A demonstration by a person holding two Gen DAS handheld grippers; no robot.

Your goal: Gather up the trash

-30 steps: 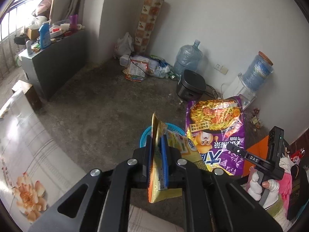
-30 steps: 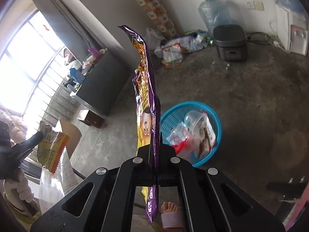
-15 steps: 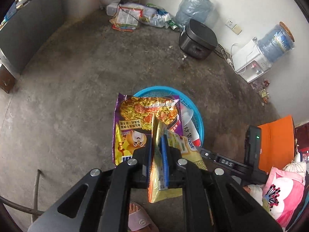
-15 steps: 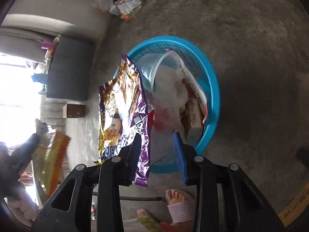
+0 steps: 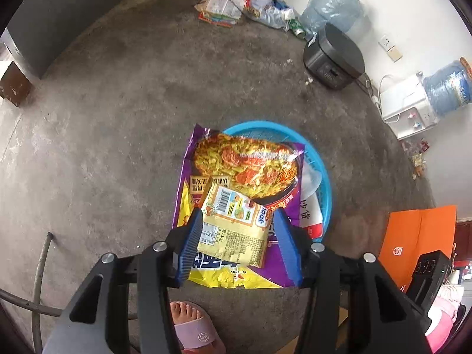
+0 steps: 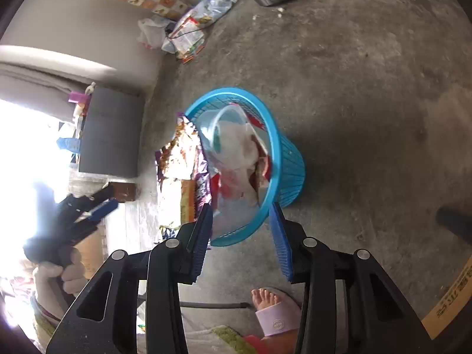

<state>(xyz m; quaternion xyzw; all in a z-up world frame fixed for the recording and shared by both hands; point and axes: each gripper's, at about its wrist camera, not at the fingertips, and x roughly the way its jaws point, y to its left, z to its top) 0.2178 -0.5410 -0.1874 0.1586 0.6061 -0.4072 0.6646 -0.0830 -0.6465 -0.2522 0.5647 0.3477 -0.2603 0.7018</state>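
A blue plastic basket (image 5: 323, 174) stands on the concrete floor, holding a clear cup and wrappers. A large purple noodle bag (image 5: 244, 165) lies draped over its left rim; it also shows in the right wrist view (image 6: 180, 159). My left gripper (image 5: 239, 244) is open above the basket. A small yellow snack packet (image 5: 236, 230) shows between its fingers, loose, over the purple bag. My right gripper (image 6: 243, 236) is open and empty above the basket (image 6: 289, 159). The left gripper (image 6: 88, 212) shows blurred at the left of the right wrist view.
A black rice cooker (image 5: 333, 56), two water bottles (image 5: 333, 3) and a white dispenser (image 5: 404, 103) stand by the far wall. A pile of papers and bags (image 5: 233, 6) lies at the back. An orange folder (image 5: 419, 239) lies right. A slippered foot (image 5: 191, 324) is below.
My left gripper has opened and let go of the yellow packet, which now drops flat over the purple bag. The purple bag released earlier has settled on the basket's rim. My right gripper stays open.
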